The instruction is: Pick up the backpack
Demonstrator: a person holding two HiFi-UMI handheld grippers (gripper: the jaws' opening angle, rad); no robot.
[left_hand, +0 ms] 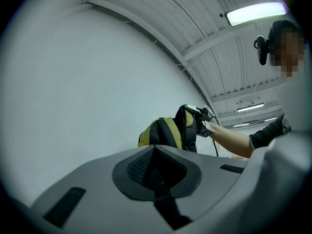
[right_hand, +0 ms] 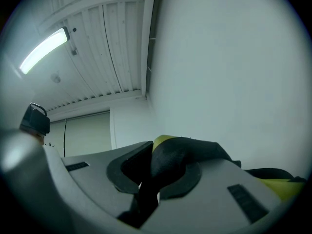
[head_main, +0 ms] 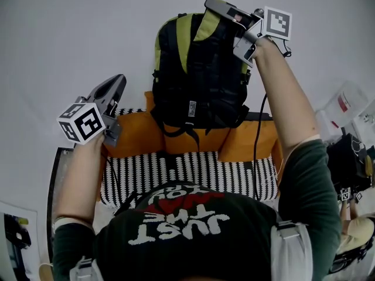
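Note:
A black and yellow-green backpack (head_main: 199,69) hangs upright in front of the white wall, and its bottom overlaps the orange cushions. My right gripper (head_main: 211,3) is at its top, shut on the black top handle (right_hand: 181,152), which fills the gap between the jaws. In the left gripper view the backpack (left_hand: 165,133) shows at a distance with the right gripper on top of it. My left gripper (head_main: 119,81) is held up to the left of the backpack, apart from it. Its jaws (left_hand: 156,152) stand together with nothing between them.
Orange cushions (head_main: 137,134) lie behind a black-and-white striped seat (head_main: 193,171). A black cable (head_main: 256,151) runs down at the right. Dark gear (head_main: 347,163) and white sheets (head_main: 345,101) lie at the right edge. The wall (head_main: 70,34) is bare.

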